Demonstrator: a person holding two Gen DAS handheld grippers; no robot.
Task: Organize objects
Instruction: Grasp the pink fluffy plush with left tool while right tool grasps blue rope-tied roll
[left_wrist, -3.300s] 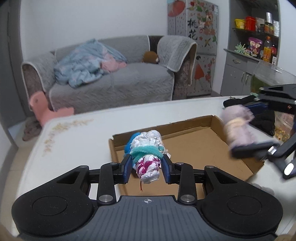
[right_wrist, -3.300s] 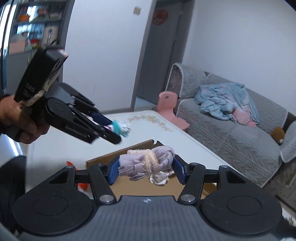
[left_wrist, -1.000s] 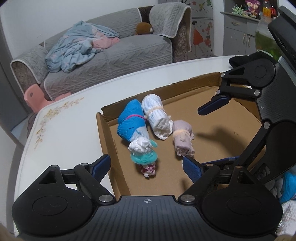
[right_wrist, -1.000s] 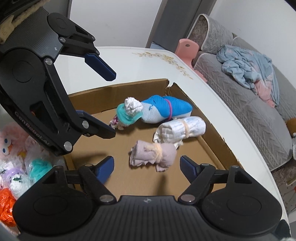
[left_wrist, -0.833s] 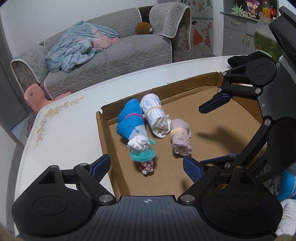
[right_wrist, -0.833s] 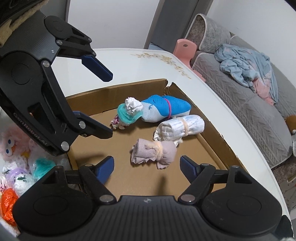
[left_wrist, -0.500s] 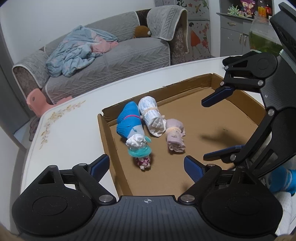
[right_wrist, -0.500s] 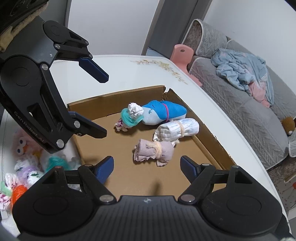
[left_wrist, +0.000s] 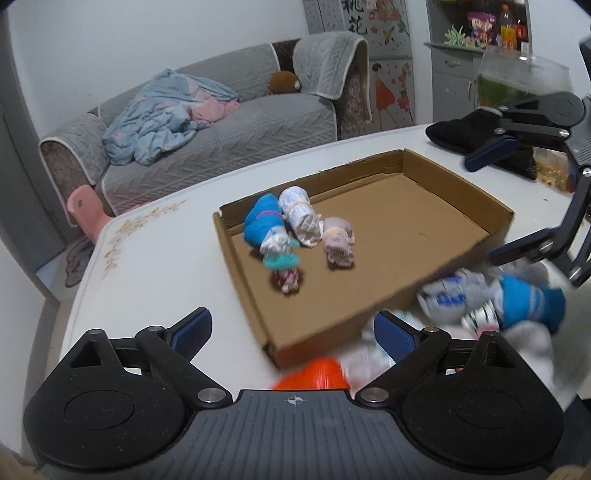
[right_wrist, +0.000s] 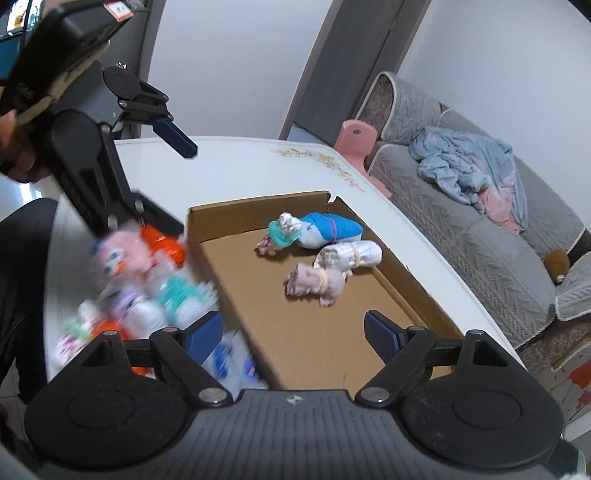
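Lying in the cardboard box (left_wrist: 458, 192), four sock rolls (left_wrist: 336, 240) sit beyond both empty, opening grippers (left_wrist: 291, 330).

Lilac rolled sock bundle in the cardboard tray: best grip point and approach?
Grip the lilac rolled sock bundle across its middle at the pale elastic band, coming from above. It lies flat on its side, clear of the white roll, so both long sides look free.

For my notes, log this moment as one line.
left gripper: opening, empty | right gripper: opening, empty | box: four sock rolls | sock pile: beside box
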